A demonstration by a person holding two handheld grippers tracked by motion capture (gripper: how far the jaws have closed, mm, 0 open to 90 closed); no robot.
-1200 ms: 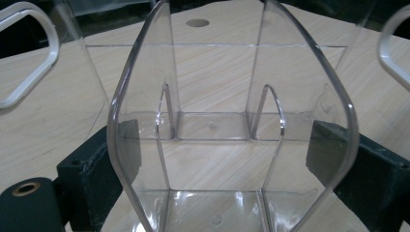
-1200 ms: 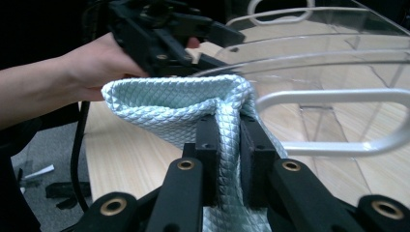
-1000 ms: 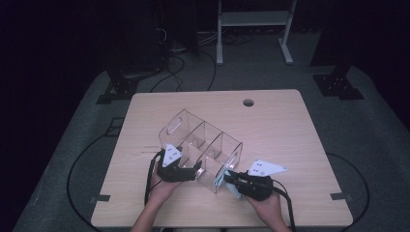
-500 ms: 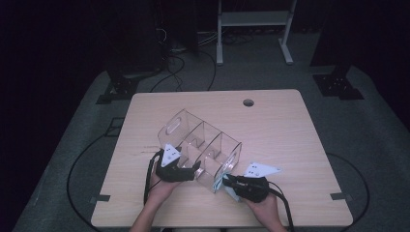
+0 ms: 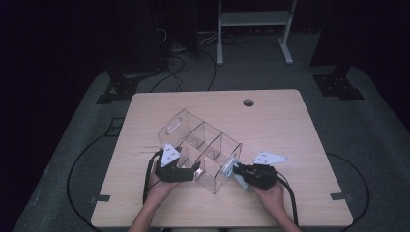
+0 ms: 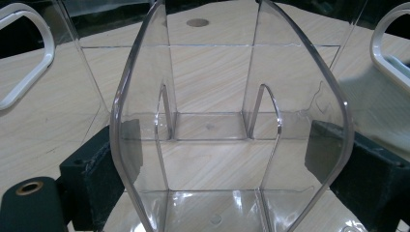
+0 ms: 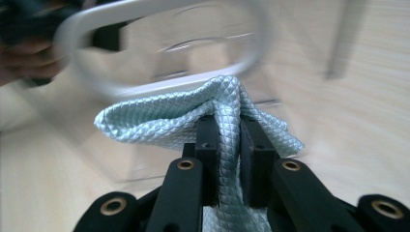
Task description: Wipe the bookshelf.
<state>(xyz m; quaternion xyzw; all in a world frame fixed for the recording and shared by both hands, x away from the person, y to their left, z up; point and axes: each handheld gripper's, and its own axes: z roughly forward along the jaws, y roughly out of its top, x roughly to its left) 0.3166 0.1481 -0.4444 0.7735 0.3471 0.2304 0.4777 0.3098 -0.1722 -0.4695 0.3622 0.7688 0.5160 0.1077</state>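
A clear plastic organizer (image 5: 200,140) with several compartments and a cut-out handle at each end stands on the wooden table (image 5: 280,125). My left gripper (image 5: 193,169) is shut on it from the near side. In the left gripper view the gripper (image 6: 232,164) has a black pad on each side of a curved clear divider of the organizer (image 6: 217,72). My right gripper (image 5: 238,173) is shut on a pale blue quilted cloth (image 5: 240,180). In the right gripper view the cloth (image 7: 193,116) bulges from the gripper (image 7: 227,128) against the organizer's end wall, just under its white-edged handle hole (image 7: 159,48).
A round cable hole (image 5: 248,102) sits near the table's far edge. Black cables trail from both grippers off the near edge. Beyond the table are a white stand (image 5: 251,29), dark equipment bases and floor cables.
My right gripper, still holding the cloth, has shifted a little to the right and farther up the table beside the organizer's end wall. The left gripper and the organizer have stayed put.
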